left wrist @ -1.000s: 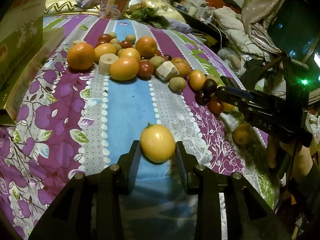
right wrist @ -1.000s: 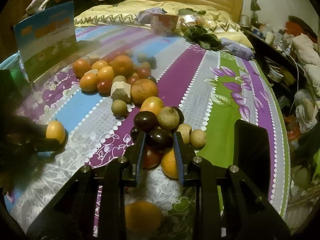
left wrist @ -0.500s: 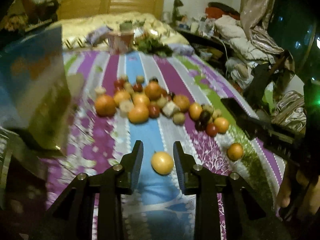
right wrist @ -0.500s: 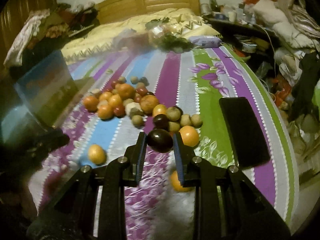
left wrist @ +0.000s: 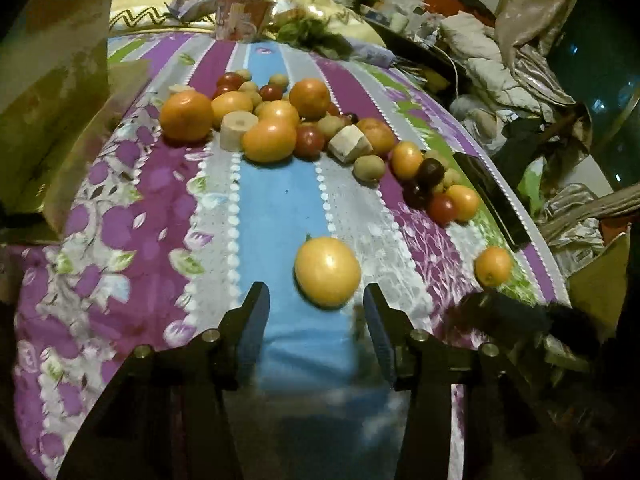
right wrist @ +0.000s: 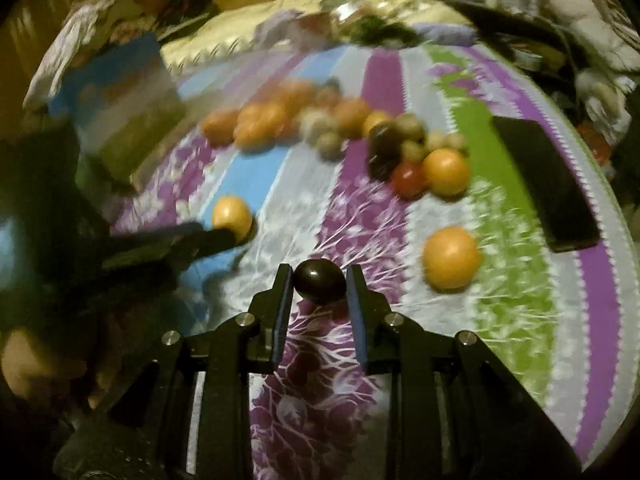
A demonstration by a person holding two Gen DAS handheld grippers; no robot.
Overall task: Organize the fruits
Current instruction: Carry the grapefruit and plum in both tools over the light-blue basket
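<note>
A heap of mixed fruit (left wrist: 276, 124) lies on the striped cloth: oranges, red and dark round fruits, small green-brown ones, pale cut pieces. A yellow-orange fruit (left wrist: 327, 271) lies alone on the blue stripe, just ahead of my open, empty left gripper (left wrist: 316, 304). My right gripper (right wrist: 320, 286) is shut on a dark plum (right wrist: 320, 285), low over the purple stripe. A lone orange (right wrist: 451, 257) lies to its right. The left gripper's fingers (right wrist: 200, 236) show beside the yellow fruit (right wrist: 231, 215) in the right wrist view.
A black phone (right wrist: 548, 184) lies at the cloth's right edge, also in the left wrist view (left wrist: 492, 192). A cardboard box (left wrist: 60, 92) stands at the left. Packets and greens (left wrist: 280, 20) lie at the far end. Clutter sits beyond the right edge.
My right gripper has lifted the dark plum out of the heap and carried it back toward the near side. My left gripper has let go of the yellow fruit and drawn back, jaws wider.
</note>
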